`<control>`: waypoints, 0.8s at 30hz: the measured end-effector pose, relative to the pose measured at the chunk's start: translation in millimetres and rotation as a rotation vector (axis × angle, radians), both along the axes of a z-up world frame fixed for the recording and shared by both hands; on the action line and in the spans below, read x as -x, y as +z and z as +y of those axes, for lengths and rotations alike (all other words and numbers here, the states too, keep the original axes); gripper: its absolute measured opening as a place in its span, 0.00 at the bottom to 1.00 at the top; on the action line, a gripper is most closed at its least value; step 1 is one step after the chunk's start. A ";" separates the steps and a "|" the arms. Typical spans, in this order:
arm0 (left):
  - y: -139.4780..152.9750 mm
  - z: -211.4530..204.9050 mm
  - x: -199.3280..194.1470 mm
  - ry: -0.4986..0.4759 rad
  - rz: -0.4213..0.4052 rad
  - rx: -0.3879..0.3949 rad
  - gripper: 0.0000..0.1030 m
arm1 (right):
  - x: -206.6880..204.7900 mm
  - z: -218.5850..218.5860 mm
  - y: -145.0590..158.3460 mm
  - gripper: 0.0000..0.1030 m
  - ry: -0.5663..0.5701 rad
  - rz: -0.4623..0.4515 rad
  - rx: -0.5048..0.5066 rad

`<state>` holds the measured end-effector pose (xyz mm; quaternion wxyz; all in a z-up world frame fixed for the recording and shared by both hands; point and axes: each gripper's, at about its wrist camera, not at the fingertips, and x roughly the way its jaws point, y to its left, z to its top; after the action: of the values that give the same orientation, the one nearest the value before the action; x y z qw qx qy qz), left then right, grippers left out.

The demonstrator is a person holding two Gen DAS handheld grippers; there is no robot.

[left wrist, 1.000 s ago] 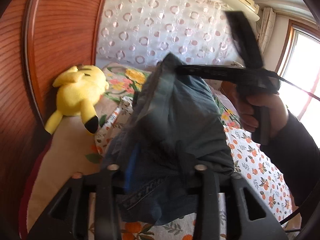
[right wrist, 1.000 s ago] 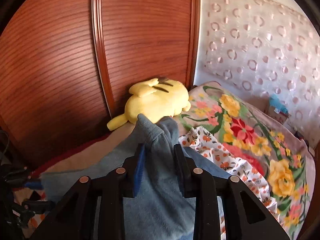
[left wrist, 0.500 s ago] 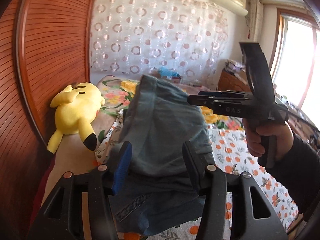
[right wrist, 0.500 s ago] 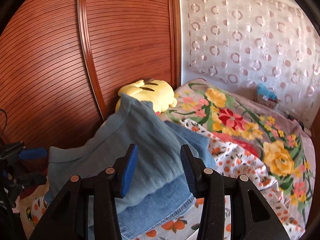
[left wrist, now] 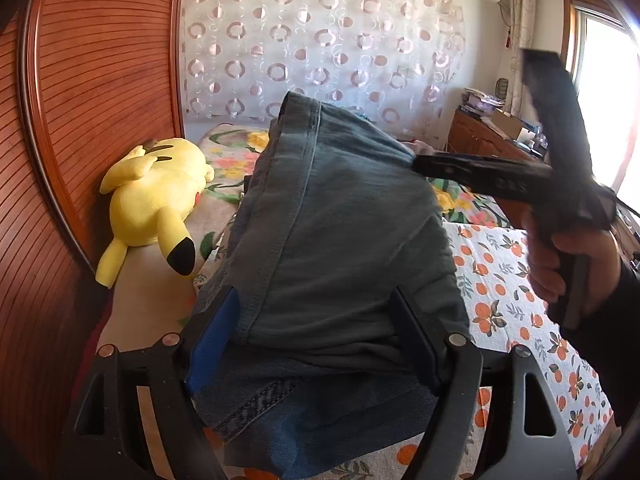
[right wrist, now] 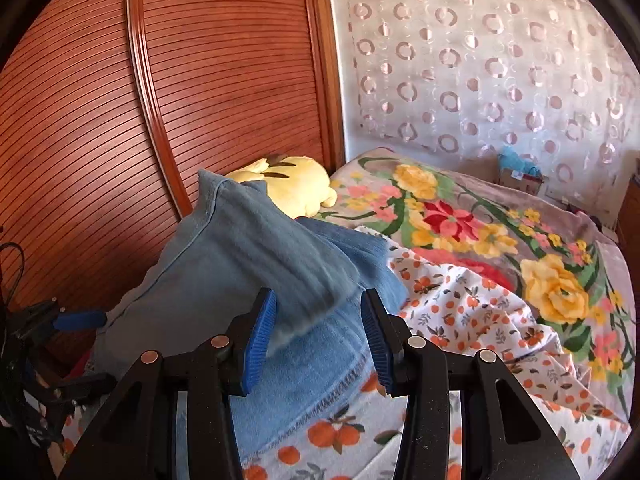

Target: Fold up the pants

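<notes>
We have the folded jeans [left wrist: 344, 240] heaped on the orange-print sheet [left wrist: 500, 280] beside the yellow plush [left wrist: 152, 200], both the left gripper [left wrist: 316, 332] and right gripper [right wrist: 316, 332] parted and just widening around loose cloth, so the standing fold may flop askew.

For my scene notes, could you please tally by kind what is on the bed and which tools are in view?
Pants: 1
Plush toy: 1
Floral blanket: 1
Orange-print sheet: 1
Grippers: 2, left gripper and right gripper
Total: 6
</notes>
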<state>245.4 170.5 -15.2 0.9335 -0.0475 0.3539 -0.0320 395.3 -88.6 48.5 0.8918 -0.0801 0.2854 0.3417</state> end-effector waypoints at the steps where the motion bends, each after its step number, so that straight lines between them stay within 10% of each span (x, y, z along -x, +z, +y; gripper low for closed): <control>1: 1.1 -1.2 0.9 0.000 -0.003 -0.002 0.77 | 6.3 -4.0 -0.5 0.45 -0.010 -0.008 -0.001; 24: 47.7 -106.7 53.7 -0.134 -0.154 -0.038 0.85 | 190.8 -103.3 19.8 0.52 -0.252 -0.089 -0.037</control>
<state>191.7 63.8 32.5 0.9545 -0.0033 0.2839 -0.0914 204.5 -191.9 68.4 0.9408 -0.0422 0.2471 0.2283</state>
